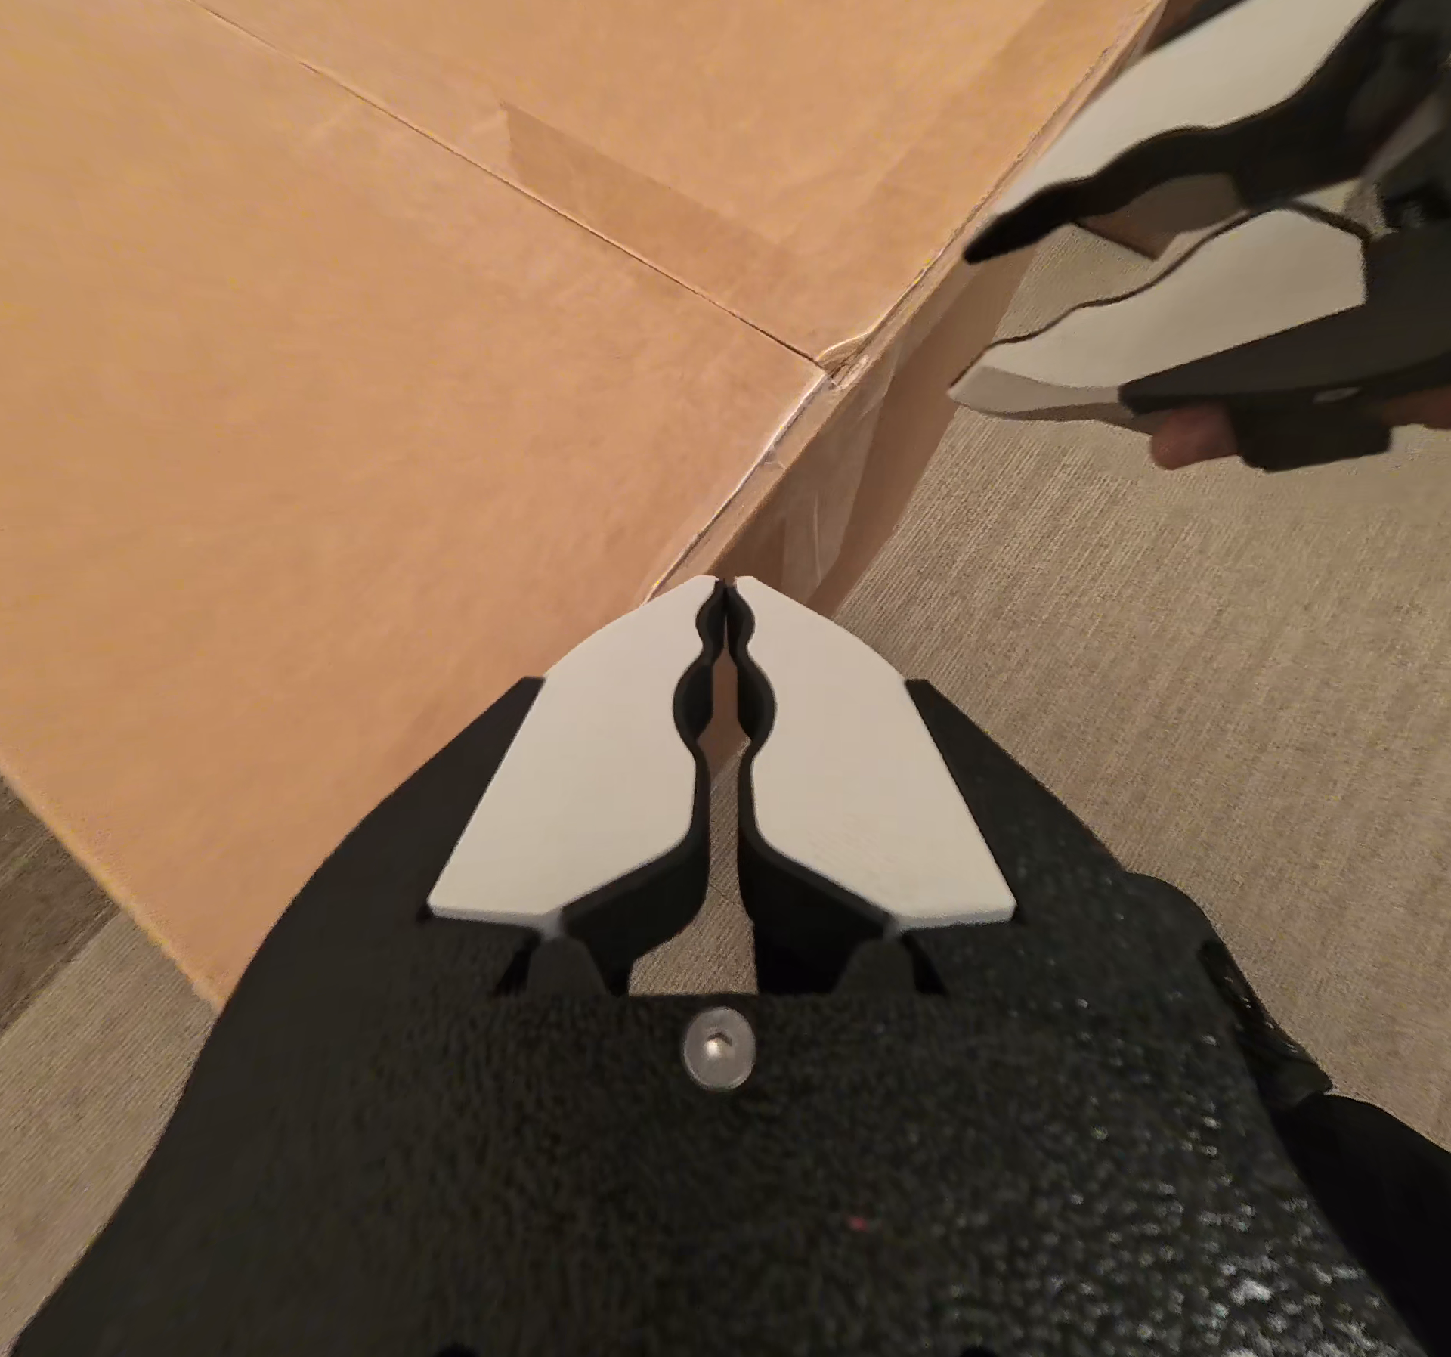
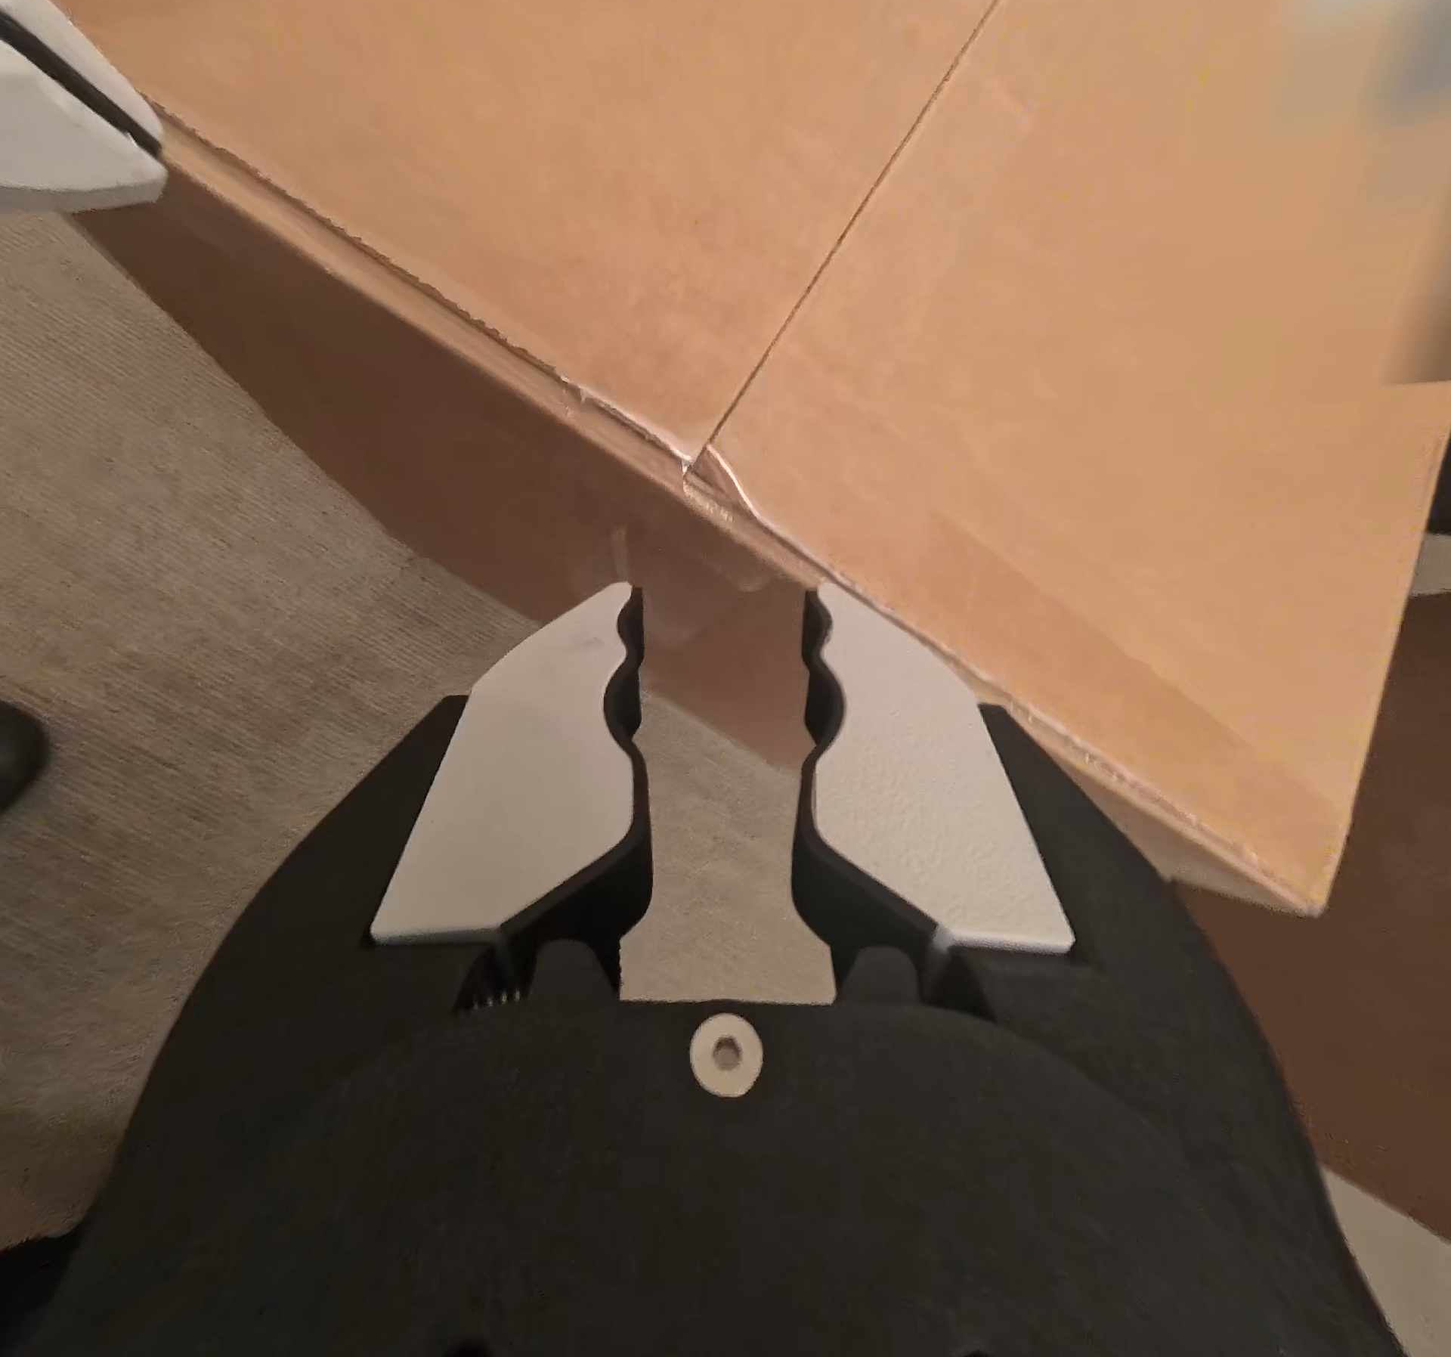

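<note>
Left wrist view shows the left tool (image 1: pixel 726 587) clenched on nothing, its white fingers (image 1: pixel 620 762) meeting at the tips with only a thin wavy slit between them. The tips sit just beside the near edge of a large cardboard box (image 1: pixel 353 345), close to the corner, where clear tape (image 1: pixel 652 220) runs along the centre seam of the closed flaps and folds down over the edge. Whether the tips touch the cardboard cannot be told. The box stands on a beige carpet (image 1: pixel 1099 691).

Farther off at the upper right of the same view the right tool (image 1: pixel 1044 322) hangs by the box's side — its fingers spread apart, one near the top edge and one lower down beside the wall of the box. A fingertip of the person's hand (image 1: pixel 1186 436) shows under its black frame.

Right wrist view shows the right tool (image 2: pixel 722 597) released, with a clear gap between its white fingers (image 2: pixel 542 769) and nothing between them. It points at the side wall of the box (image 2: pixel 550 180) just below the top edge, right under the spot where the seam meets the edge and the tape (image 2: pixel 710 487) is crumpled. The right finger lies close under the overhanging edge of the top flap. Carpet (image 2: pixel 196 494) fills the lower left — and a white part of the other tool (image 2: pixel 63 141) shows at the upper left edge.
</note>
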Tool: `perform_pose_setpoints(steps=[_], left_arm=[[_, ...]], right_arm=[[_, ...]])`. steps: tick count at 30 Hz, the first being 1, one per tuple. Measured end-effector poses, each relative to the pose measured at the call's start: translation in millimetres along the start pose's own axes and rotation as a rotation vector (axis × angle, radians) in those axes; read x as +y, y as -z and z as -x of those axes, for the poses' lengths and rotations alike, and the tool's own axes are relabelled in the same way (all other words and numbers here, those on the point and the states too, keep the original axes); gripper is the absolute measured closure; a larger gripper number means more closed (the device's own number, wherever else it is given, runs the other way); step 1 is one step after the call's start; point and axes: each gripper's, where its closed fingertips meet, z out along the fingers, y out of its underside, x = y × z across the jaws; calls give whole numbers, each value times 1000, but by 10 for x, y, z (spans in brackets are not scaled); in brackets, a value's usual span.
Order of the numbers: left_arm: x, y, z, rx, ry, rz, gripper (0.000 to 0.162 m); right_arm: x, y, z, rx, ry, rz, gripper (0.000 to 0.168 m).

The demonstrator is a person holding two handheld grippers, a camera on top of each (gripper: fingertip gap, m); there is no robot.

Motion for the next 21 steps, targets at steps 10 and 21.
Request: perform_pose_setpoints(steps=[10,21], left_arm=[[19,-358,109,7,46,30,162],[-69,-515,124,10,61,22,162]], right_arm=[[-99,-394,-236,-20,320,38,110],[-139,-423,-185,-83,434,15,115]])
